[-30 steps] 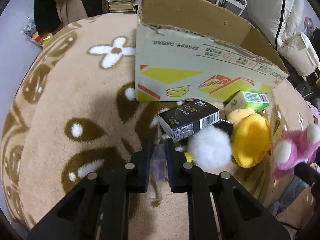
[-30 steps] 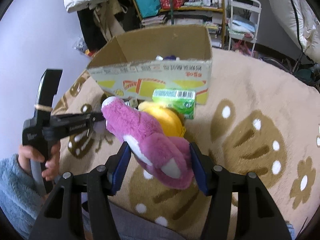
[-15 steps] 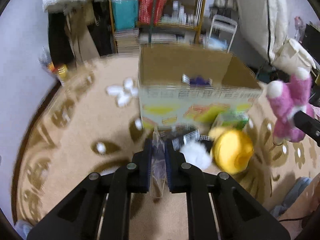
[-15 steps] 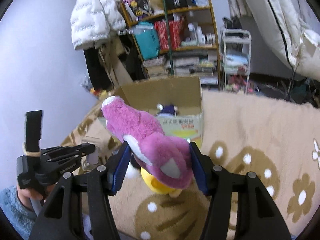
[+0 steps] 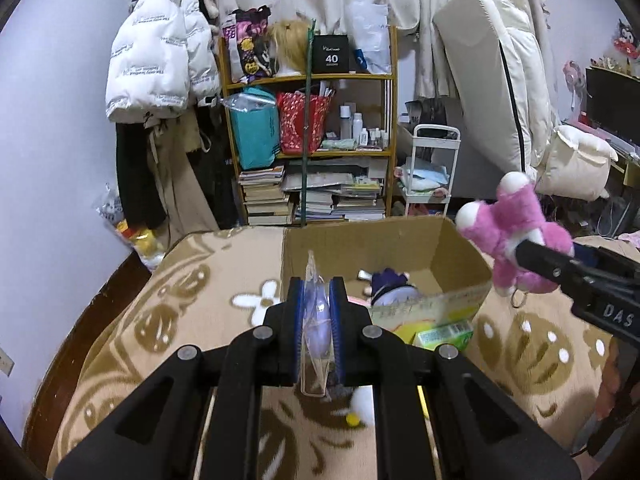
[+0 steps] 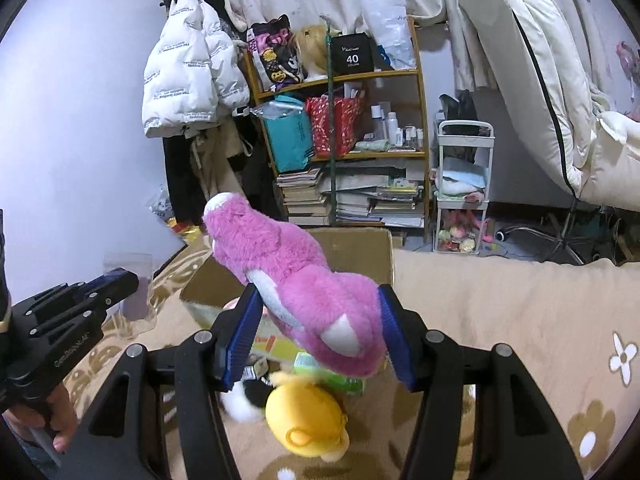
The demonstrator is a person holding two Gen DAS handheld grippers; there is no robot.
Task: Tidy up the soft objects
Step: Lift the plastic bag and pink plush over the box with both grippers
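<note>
Two black plastic grippers, matte, angular frames with triangular cut-outs. Left gripper (image 5: 318,324) – blue ribbed pads on the fingers (image 5: 297,320), four silver round screw heads across the linkage. Right gripper (image 6: 316,338) – same build, blue ribbed pads (image 6: 239,344), four silver screws at the pivots. Raised lettering on the side of each body, partly legible only. Small screws along the side plate. Hand (image 6: 60,420) on left handle.
</note>
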